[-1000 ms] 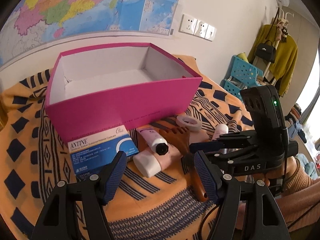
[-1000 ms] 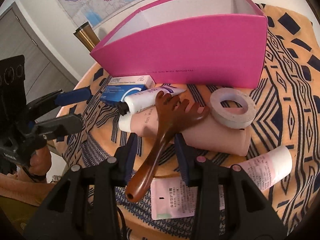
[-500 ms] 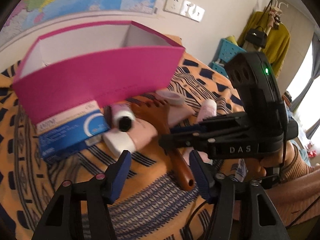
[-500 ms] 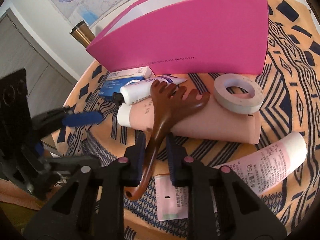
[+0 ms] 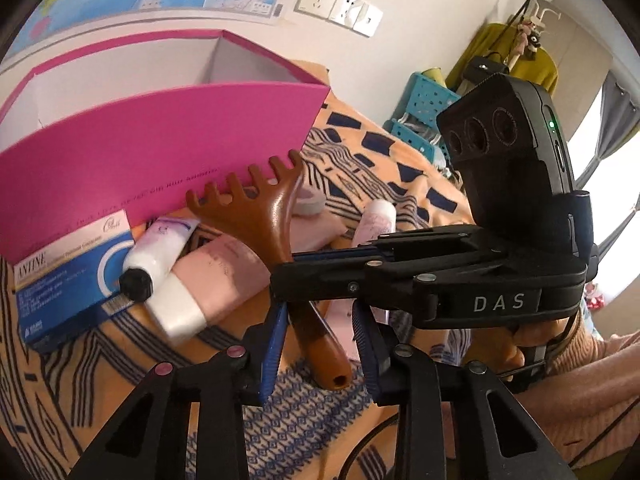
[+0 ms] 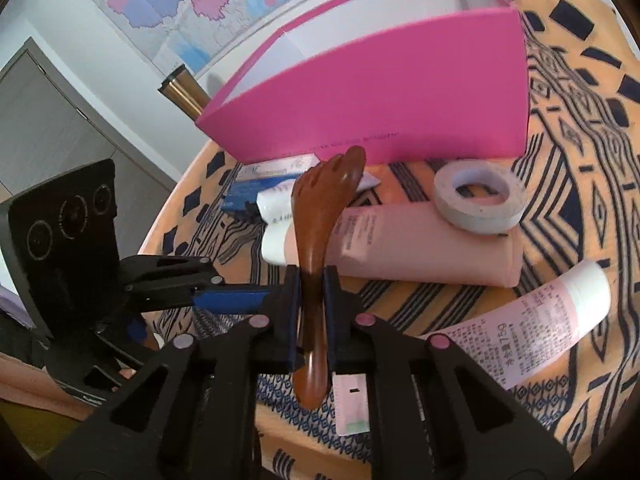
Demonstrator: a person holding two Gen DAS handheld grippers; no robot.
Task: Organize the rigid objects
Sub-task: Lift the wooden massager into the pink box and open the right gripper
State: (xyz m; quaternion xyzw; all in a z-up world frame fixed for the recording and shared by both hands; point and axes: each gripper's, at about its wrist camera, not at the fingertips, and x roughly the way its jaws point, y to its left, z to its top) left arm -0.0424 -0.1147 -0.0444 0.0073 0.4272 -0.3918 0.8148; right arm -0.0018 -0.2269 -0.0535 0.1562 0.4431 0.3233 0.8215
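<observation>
My right gripper [image 6: 310, 292] is shut on the handle of a brown wooden comb-like massager [image 6: 320, 216] and holds it tilted up off the cloth; it also shows in the left wrist view [image 5: 260, 208]. My left gripper [image 5: 320, 344] is open, its blue pads either side of the handle's lower end without touching. A pink open box [image 5: 160, 148] stands behind, also in the right wrist view [image 6: 380, 120]. A blue Antine carton [image 5: 68, 276], a white tube [image 5: 156, 256], a pink tube [image 6: 420, 244] and a tape roll [image 6: 478, 196] lie in front of it.
A second pink tube [image 6: 540, 320] and a paper slip [image 6: 352, 404] lie on the orange patterned cloth [image 6: 592, 184] at the front right. A brass flask [image 6: 184, 92] stands left of the box. Blue baskets [image 5: 420, 120] and hanging clothes stand beyond the table.
My right gripper has closed on the massager handle and lifted it, turning it on edge. My left gripper has moved in close and narrowed around the handle's end.
</observation>
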